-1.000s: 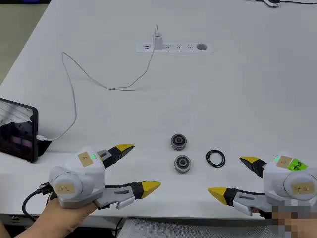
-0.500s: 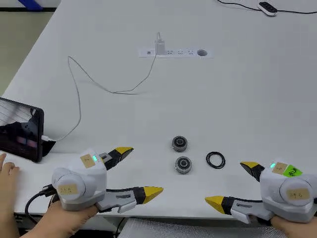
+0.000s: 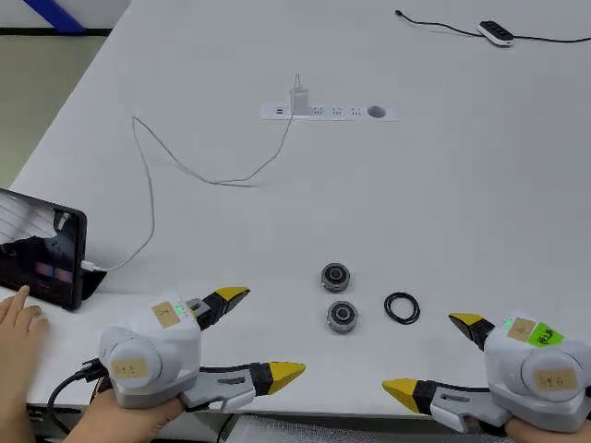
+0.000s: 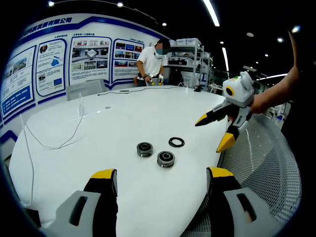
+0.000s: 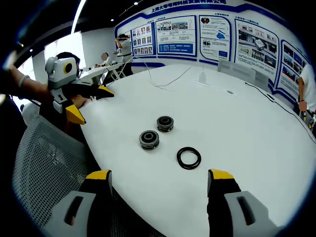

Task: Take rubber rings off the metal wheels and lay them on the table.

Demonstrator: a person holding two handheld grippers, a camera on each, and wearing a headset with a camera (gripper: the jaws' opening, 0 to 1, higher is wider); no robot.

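A person at a white table (image 3: 443,203) is holding a two-jaw gripper in each hand, both hovering at the table's near edge. The left gripper (image 3: 268,332) is standing wide open, its yellow-tipped jaws gripping nothing. The right gripper (image 3: 429,353) is likewise gaping wide and carrying nothing. The two are pointing inward toward each other, well apart.

Two metal wheels are lying flat on the table between the two sets of jaws: the near wheel (image 3: 342,316) and, just beyond it, the far wheel (image 3: 335,276), close together but not touching. In the left gripper view both wheels are sitting ahead of the gap between the jaws, well clear of the tips. Each wheel is showing a dark outer band around a bright hub; whether that band is rubber cannot be told.

One black rubber ring (image 3: 402,308) is lying loose and flat on the table, beside the near wheel on the right gripper's side, touching neither wheel. In the right gripper view it is lying ahead of the gap, toward the right-hand jaw, while the wheels are sitting farther out, toward the left-hand jaw.

Far beyond the jaws, a white power strip (image 3: 328,112) is resting on the table, and a thin cable (image 3: 148,185) is trailing from it to a dark tablet (image 3: 42,249) propped at the left edge. A hand (image 3: 14,323) is resting just beside the tablet.
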